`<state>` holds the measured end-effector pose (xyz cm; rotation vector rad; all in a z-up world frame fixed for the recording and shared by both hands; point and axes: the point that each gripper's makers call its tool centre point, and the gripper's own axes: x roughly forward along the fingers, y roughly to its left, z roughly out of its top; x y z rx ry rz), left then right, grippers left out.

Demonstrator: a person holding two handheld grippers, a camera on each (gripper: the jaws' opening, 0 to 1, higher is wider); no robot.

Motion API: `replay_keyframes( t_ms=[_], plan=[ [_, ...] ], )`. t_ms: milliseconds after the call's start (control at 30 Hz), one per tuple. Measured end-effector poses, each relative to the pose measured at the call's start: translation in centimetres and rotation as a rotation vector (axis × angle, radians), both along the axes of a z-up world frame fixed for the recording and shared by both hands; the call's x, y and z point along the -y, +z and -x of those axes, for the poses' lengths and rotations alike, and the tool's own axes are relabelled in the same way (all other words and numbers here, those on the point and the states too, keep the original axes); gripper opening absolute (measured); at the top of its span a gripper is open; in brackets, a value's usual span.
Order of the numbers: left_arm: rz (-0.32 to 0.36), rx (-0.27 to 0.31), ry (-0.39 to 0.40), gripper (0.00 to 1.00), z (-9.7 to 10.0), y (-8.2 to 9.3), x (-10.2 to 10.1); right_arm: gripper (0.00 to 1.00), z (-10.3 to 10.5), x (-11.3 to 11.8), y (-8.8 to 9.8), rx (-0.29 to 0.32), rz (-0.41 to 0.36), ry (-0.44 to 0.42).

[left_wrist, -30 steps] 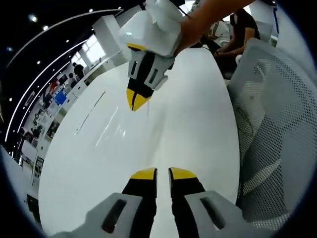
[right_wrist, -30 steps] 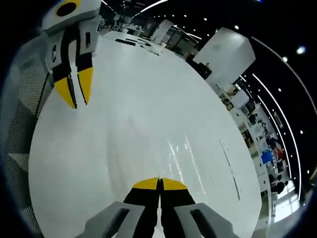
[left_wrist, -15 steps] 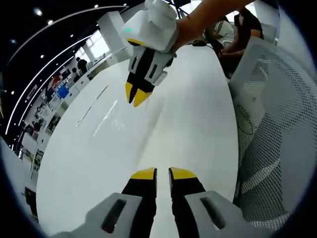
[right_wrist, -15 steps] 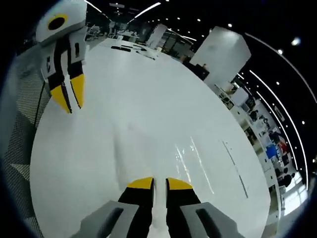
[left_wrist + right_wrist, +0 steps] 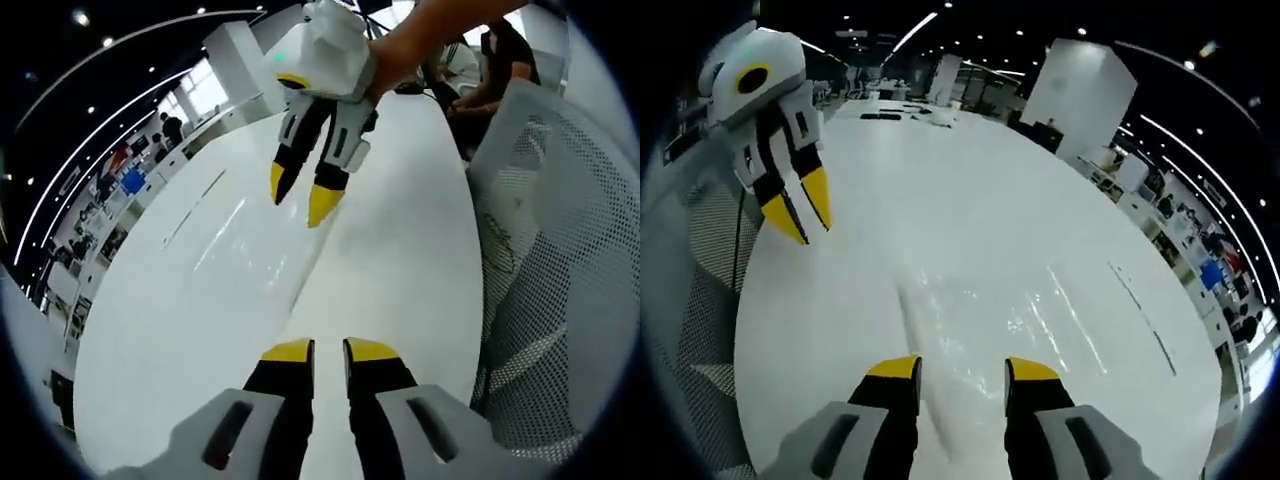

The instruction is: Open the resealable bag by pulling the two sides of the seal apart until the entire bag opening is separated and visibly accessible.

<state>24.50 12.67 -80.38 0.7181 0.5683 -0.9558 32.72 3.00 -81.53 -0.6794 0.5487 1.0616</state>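
Above the clear resealable bag (image 5: 970,320) on the white table (image 5: 180,330): right gripper (image 5: 958,368) now spread, released; left gripper (image 5: 329,350) narrowly parted, empty.

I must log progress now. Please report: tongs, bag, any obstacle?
Right tongs open, empty. Left tongs slightly apart. Clear bag flat on white table, hard to see. Mesh chair beside.

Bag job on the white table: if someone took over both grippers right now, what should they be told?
Left gripper: jaws almost closed, thin gap; a grip on anything cannot be told.
Right gripper: open, holding nothing, above the table.
Bag: clear, hard to see, lying flat on the table as a glossy patch ahead of the right gripper.
Done: nothing visible; the opening does not look spread apart.
Left: grasp each side of the seal and pull apart along the whole opening.
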Motion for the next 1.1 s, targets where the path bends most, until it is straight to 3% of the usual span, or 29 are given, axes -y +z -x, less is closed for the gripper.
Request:
replay_keyframes(
  t_ms=[167, 267, 367, 633, 900, 1100],
  plan=[
    [0.037, 0.007, 0.039, 0.16, 0.1, 0.5, -0.6, 0.52, 0.6, -0.3, 2.0, 0.010, -0.087, -0.017],
    [0.117, 0.003, 0.121, 0.28, -0.3, 1.4, -0.8, 0.67, 1.3, -0.6, 3.5, -0.020, -0.188, -0.064],
    [0.134, 0.015, 0.143, 0.38, -0.5, 1.8, -1.2, 0.81, 2.0, -0.6, 4.6, -0.002, -0.248, -0.067],
    [0.203, 0.035, 0.203, 0.63, -0.4, 2.9, -2.1, 0.99, 3.4, 0.0, 5.4, -0.036, -0.338, -0.151],
    [0.313, -0.008, 0.318, 0.87, 0.2, 3.8, -3.4, 1.00, 5.4, 1.6, 5.4, -0.076, -0.392, -0.246],
    [0.336, -0.007, 0.340, 0.91, 1.4, 3.8, -4.0, 1.00, 6.8, 3.6, 5.7, -0.072, -0.437, -0.357]
  ],
)
